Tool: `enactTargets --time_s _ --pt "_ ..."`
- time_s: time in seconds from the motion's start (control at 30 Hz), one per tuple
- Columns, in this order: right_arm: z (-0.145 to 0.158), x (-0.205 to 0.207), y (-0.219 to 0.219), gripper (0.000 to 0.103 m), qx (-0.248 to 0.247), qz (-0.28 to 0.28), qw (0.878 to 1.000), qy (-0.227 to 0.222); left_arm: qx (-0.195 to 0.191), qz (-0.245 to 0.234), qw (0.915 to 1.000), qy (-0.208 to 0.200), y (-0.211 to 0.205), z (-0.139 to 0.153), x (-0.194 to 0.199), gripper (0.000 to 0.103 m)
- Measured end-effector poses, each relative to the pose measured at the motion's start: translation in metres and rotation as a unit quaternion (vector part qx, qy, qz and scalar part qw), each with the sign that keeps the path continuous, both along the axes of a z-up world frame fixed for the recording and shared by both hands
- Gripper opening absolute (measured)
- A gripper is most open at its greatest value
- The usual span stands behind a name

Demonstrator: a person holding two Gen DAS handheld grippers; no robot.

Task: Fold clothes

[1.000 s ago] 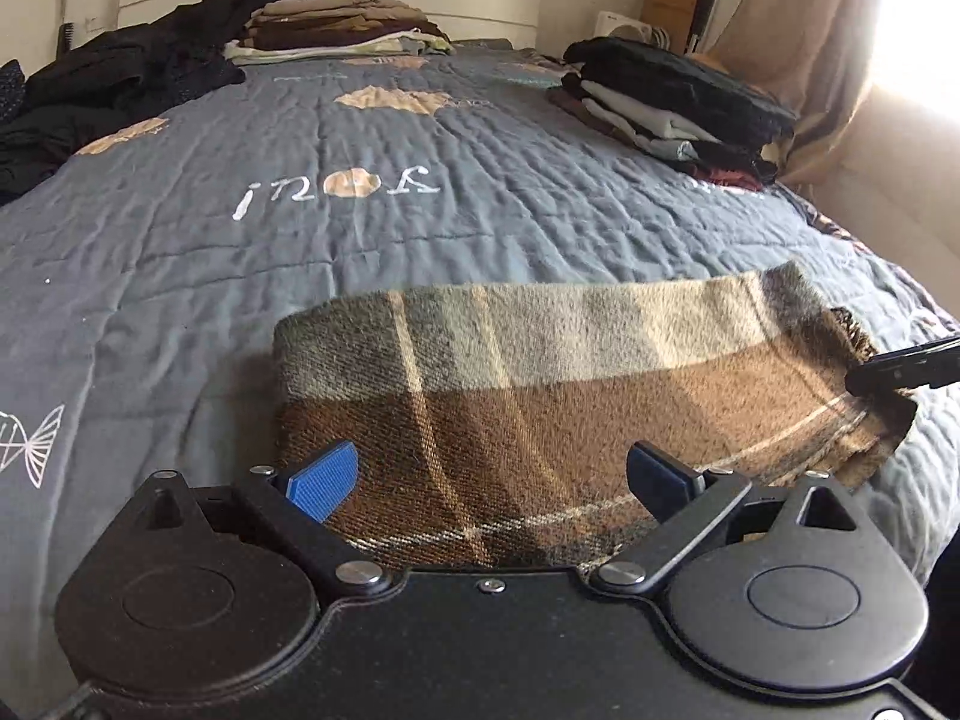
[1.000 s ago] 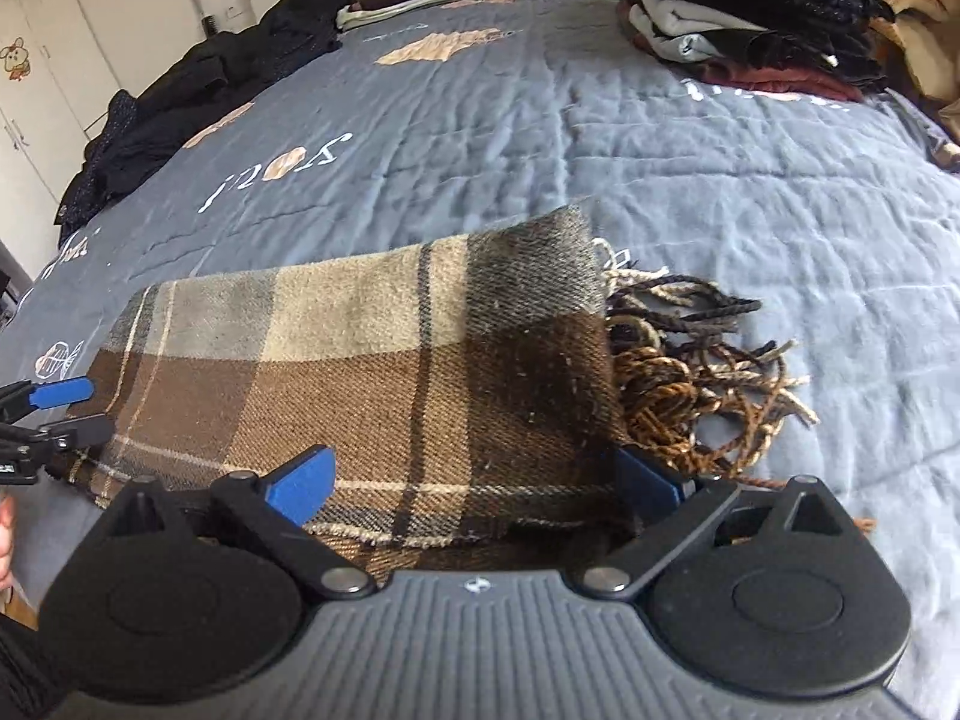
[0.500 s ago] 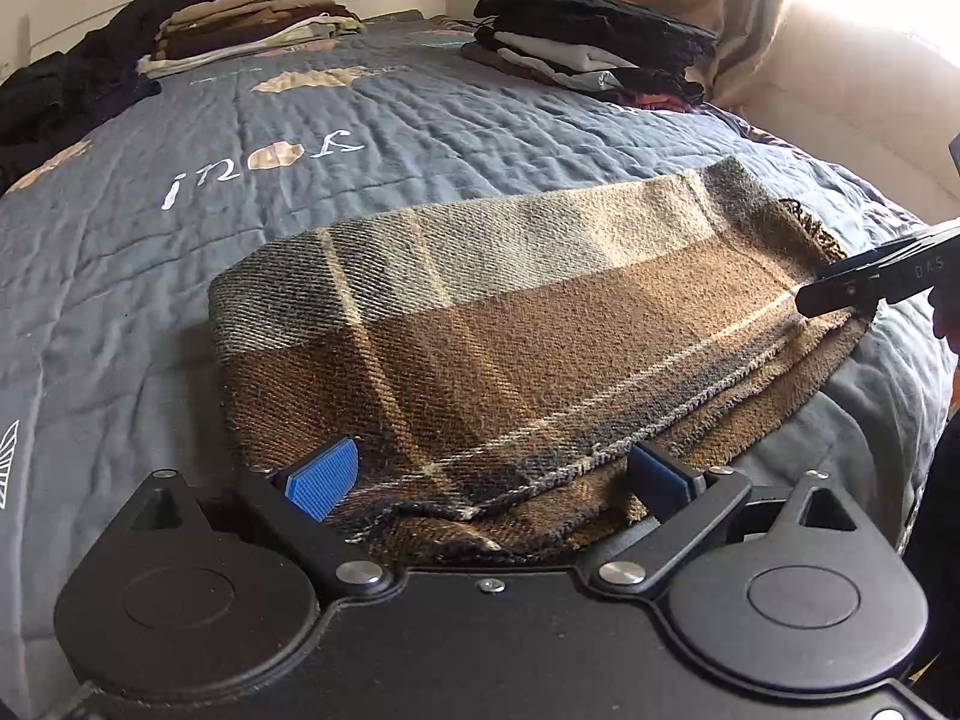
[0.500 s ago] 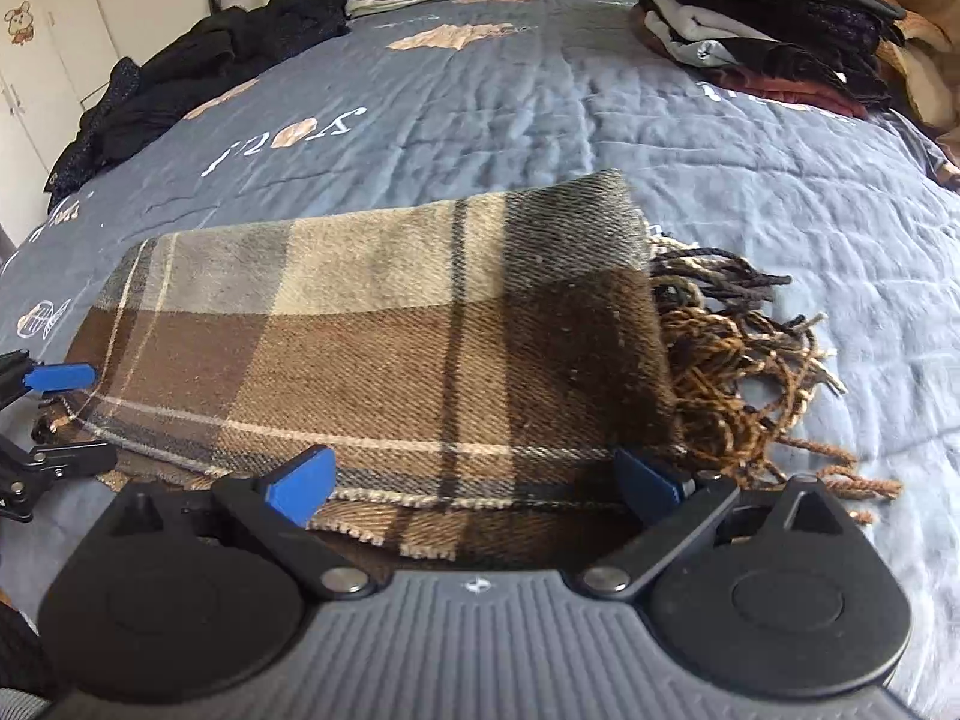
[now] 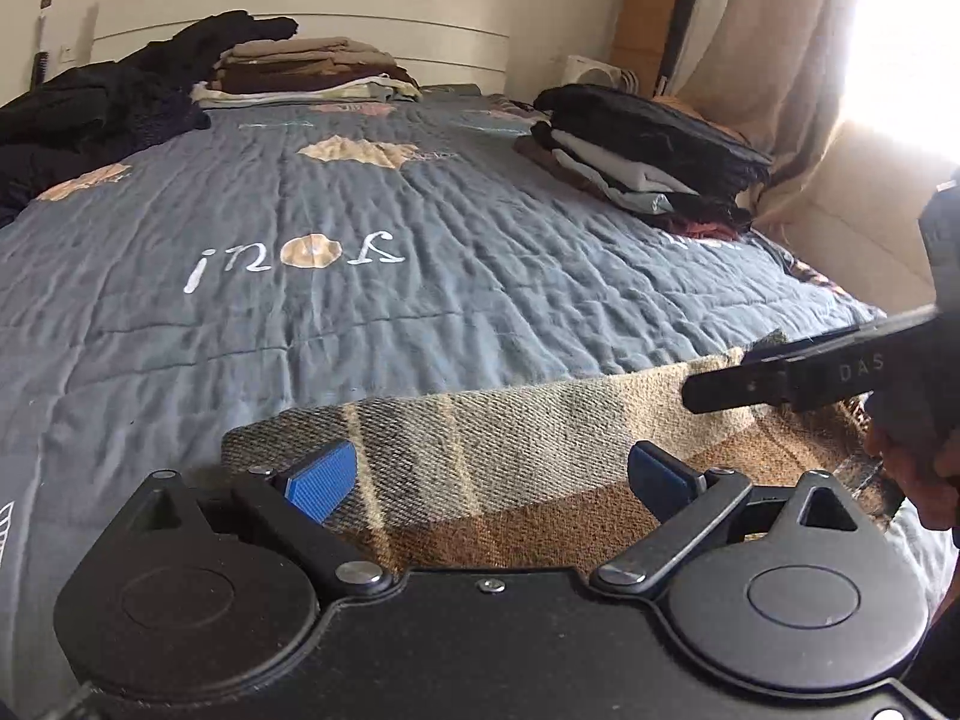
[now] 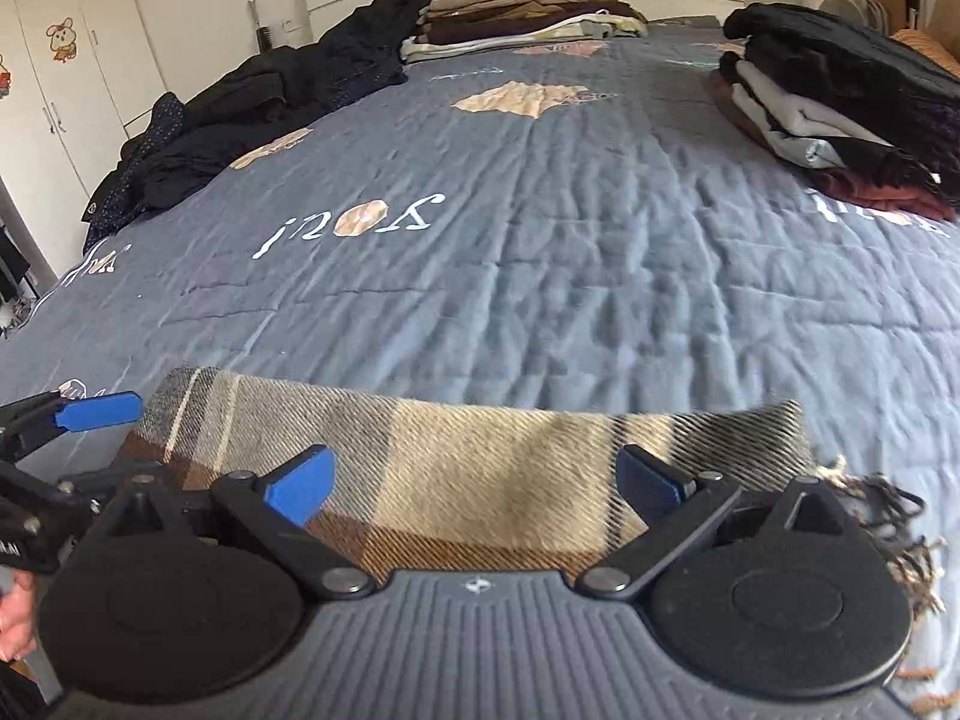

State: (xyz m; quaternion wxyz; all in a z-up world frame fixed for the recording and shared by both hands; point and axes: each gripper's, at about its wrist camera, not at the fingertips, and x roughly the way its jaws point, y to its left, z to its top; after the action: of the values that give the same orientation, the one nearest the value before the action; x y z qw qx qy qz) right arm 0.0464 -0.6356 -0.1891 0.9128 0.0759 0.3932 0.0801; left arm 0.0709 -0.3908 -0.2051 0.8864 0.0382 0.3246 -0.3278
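Note:
A brown, beige and grey plaid scarf lies folded in a long band on the grey quilt near the bed's front edge. My left gripper hovers over its left part, open, blue pads wide apart with the cloth below them. Over the right part my right gripper is open too, the scarf beneath it and the fringe trailing to the right. Each view catches the other tool: the right gripper at the right edge, the left gripper at the left edge.
Two stacks of folded clothes stand on the bed, one at the headboard and one at the far right. A heap of dark unfolded garments fills the far left. A person's hand holds the right tool.
Both grippers have come lower and farther over the scarf, so only its far strip shows now. The right gripper looms larger in the left wrist view. Both stay open.

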Motion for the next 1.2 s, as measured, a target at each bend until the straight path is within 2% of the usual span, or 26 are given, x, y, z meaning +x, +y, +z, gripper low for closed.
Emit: enactTargets --time_s 0.1,0.17,0.27,0.4,0.5,0.6,0.77,0.83,1.2 --pt "-0.013 0.016 0.007 0.1 -0.008 0.017 1.0 0.013 0.03 -0.01 0.9994 0.015 -0.017 -0.013 0.009 0.098" --pt "-0.022 0.019 0.005 0.1 -0.033 0.012 0.999 0.03 0.047 -0.008 0.9984 0.029 -0.022 -0.023 0.013 0.099" --pt "-0.029 0.019 -0.016 0.1 -0.032 -0.007 0.999 0.039 0.078 -0.013 0.9965 0.025 -0.023 -0.032 0.013 0.1" --pt "-0.031 0.019 -0.041 0.1 -0.015 -0.036 0.998 0.041 0.089 -0.007 0.9956 0.029 -0.015 -0.029 0.014 0.1" --pt "-0.032 0.019 -0.05 0.1 -0.024 -0.049 0.998 0.04 0.098 0.007 0.9948 0.029 -0.007 -0.027 0.017 0.1" --pt "-0.033 0.018 -0.054 0.1 -0.041 -0.063 0.996 0.038 0.089 0.027 0.9951 0.035 0.003 -0.016 0.018 0.1" --pt "-0.013 0.002 -0.053 0.1 -0.009 -0.07 0.997 0.031 0.072 0.032 0.9965 0.028 0.008 0.009 -0.004 0.102" --pt "-0.005 -0.01 -0.047 0.1 0.013 -0.063 0.997 0.038 0.07 0.036 0.9962 0.038 0.006 0.015 -0.015 0.102" --pt "0.034 -0.081 -0.004 0.1 -0.001 -0.026 0.999 0.031 0.108 0.044 0.9929 0.025 0.002 0.031 -0.075 0.102"
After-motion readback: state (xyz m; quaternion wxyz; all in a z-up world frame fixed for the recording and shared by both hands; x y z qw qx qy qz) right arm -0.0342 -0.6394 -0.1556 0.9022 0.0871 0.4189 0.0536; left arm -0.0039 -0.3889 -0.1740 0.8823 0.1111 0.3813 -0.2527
